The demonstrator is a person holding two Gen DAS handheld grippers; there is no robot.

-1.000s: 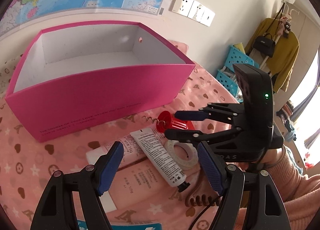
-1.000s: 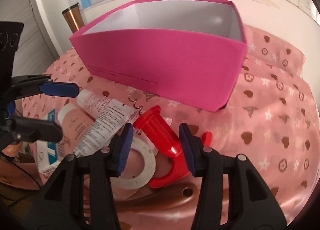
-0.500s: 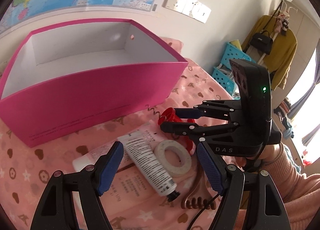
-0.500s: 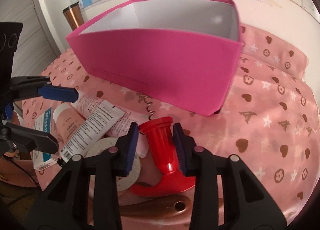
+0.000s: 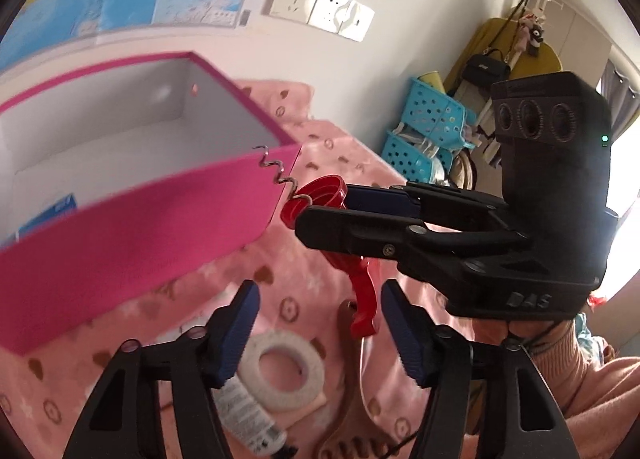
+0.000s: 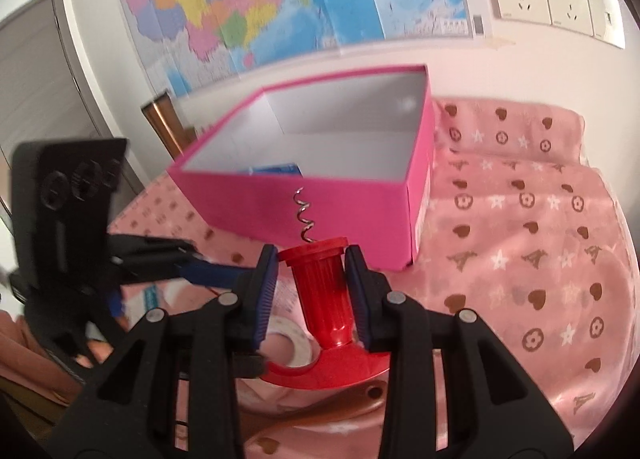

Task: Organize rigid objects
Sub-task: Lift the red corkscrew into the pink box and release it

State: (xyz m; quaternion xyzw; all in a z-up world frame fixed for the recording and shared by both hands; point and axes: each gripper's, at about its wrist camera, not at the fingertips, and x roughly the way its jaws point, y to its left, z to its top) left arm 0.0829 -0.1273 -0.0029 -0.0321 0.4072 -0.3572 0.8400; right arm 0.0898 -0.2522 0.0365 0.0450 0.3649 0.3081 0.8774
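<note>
Corkscrew (image 6: 322,301): ribbed red barrel, perhaps plastic, bare steel spiral

The right gripper (image 6: 311,291) has clamped and lifted the red corkscrew (image 6: 325,299) (left gripper (image 5: 316,335) narrowing, empty)

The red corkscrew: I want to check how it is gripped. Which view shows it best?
The right wrist view: the red corkscrew sits centred, the right tool's pads pressing its ribbed barrel, spiral pointing at the pink box. The left wrist view shows it side-on, barrel partly hidden by that tool.

Glossy red plastic corkscrew (image 6: 326,299)
</note>
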